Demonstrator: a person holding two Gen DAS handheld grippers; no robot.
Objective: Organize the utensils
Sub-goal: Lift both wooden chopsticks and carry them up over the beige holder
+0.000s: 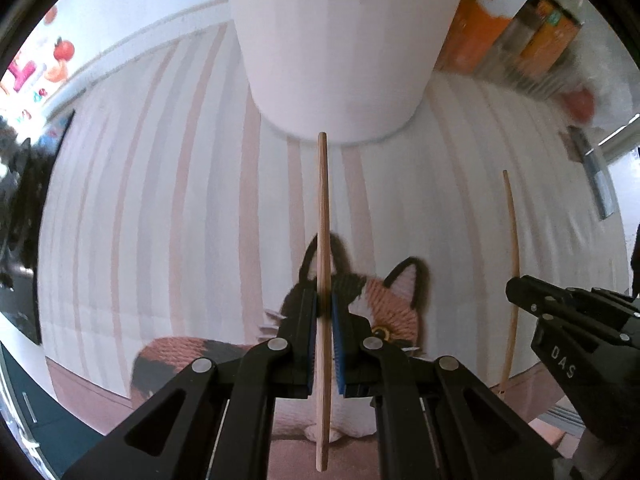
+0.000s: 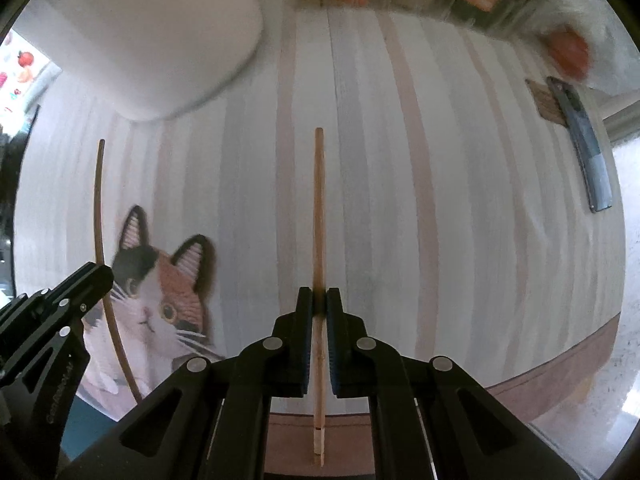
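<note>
"DAS" is showing on the right tool (image 1: pixel 516 292). It is clamping one chopstick (image 2: pixel 318 240), while the left tool (image 1: pixel 324 312) is clamping another chopstick (image 1: pixel 322 208) near the white holder (image 1: pixel 332 48).

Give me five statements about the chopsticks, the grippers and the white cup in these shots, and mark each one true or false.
1. The left gripper is shut on a wooden chopstick. True.
2. The right gripper is open and holds nothing. False: it is shut on a second chopstick.
3. The white cup lies tipped on its side. False: it stands upright on the striped mat.
4. A cat is pictured on the mat. True.
5. Both chopsticks are already in the cup. False: each is held in a gripper, outside the cup.
</note>
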